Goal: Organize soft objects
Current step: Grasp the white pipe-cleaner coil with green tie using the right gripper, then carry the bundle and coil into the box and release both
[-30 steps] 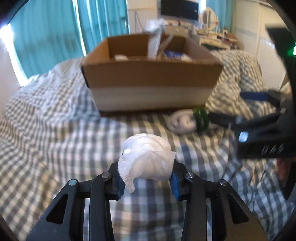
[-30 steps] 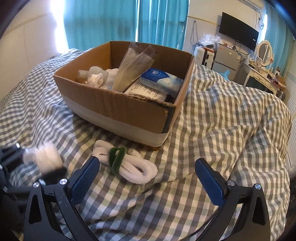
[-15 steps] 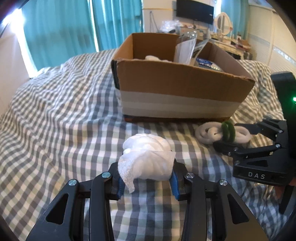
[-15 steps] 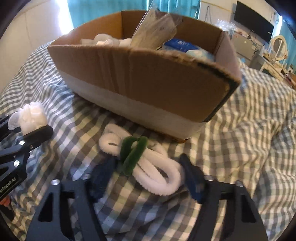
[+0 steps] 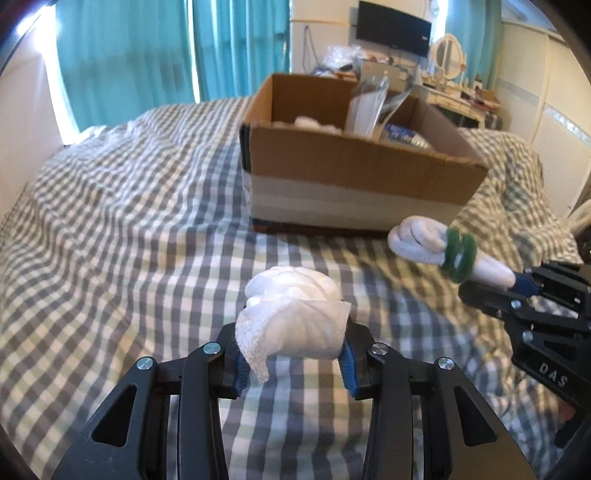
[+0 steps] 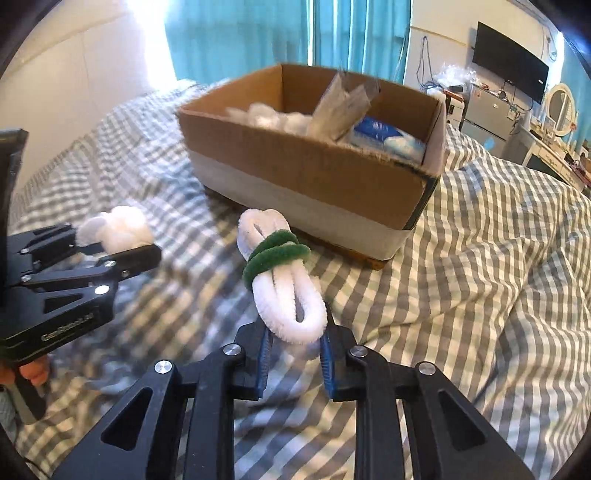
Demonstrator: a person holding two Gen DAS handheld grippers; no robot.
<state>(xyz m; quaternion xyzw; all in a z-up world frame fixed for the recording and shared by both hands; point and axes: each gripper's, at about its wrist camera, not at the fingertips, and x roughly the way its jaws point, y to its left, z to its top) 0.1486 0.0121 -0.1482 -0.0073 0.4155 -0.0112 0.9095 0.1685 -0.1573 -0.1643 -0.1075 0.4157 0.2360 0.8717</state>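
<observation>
Right wrist view: my right gripper (image 6: 293, 363), spread a second ago, now pinches the white chenille bundle (image 6: 282, 280) (green-banded), lifted off the bedspread (image 6: 480, 277); my left gripper (image 5: 291, 360) still clamps the gauze wad (image 5: 293, 317) before the cardboard box (image 5: 354, 173).

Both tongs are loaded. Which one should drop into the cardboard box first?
Right, probably. Its tongs hold the white fuzzy bundle with the green band nearer the brown cardboard box; the left tongs with the white gauze wad sit farther back.

A home bedroom: a bed under a grey checked cover (image 5: 129, 206) fills the lower frame, teal curtains (image 5: 147, 55) upper left, a wall television (image 5: 393, 27) and vanity mirror (image 5: 448, 55) upper right.
</observation>
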